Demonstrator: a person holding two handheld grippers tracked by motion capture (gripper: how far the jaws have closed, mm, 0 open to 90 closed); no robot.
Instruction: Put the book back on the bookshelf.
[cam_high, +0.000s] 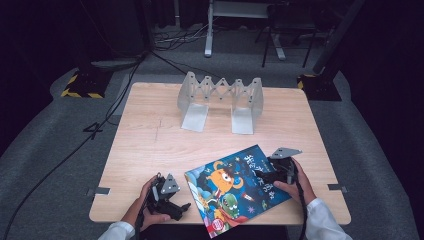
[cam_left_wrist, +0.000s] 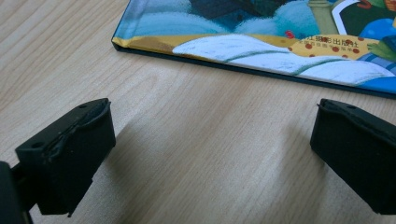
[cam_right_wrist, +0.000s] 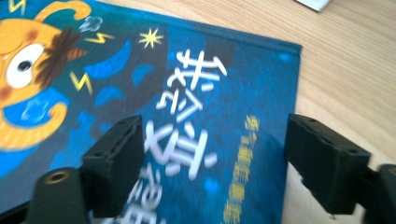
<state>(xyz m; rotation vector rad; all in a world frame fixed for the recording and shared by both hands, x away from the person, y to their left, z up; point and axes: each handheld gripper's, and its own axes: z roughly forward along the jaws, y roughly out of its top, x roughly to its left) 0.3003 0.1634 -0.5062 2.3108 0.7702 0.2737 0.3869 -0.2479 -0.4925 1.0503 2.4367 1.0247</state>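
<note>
A picture book (cam_high: 237, 187) with a blue cover and an orange monster lies flat on the wooden table (cam_high: 145, 145), near the front edge and right of centre. My left gripper (cam_high: 181, 208) rests low by the book's left side. Its jaws stand open (cam_left_wrist: 210, 154) over bare wood, a short way from the book's edge (cam_left_wrist: 261, 56). My right gripper (cam_high: 267, 175) hovers over the book's far right corner and is open (cam_right_wrist: 215, 158). One jaw is over the cover (cam_right_wrist: 187, 93) and the other is beside its right edge. Nothing is held.
A grey expandable metal book rack (cam_high: 220, 100) stands at the back middle of the table, with two flat base plates facing me. Bare wood lies between it and the book. The person's hands and white sleeves enter from the bottom.
</note>
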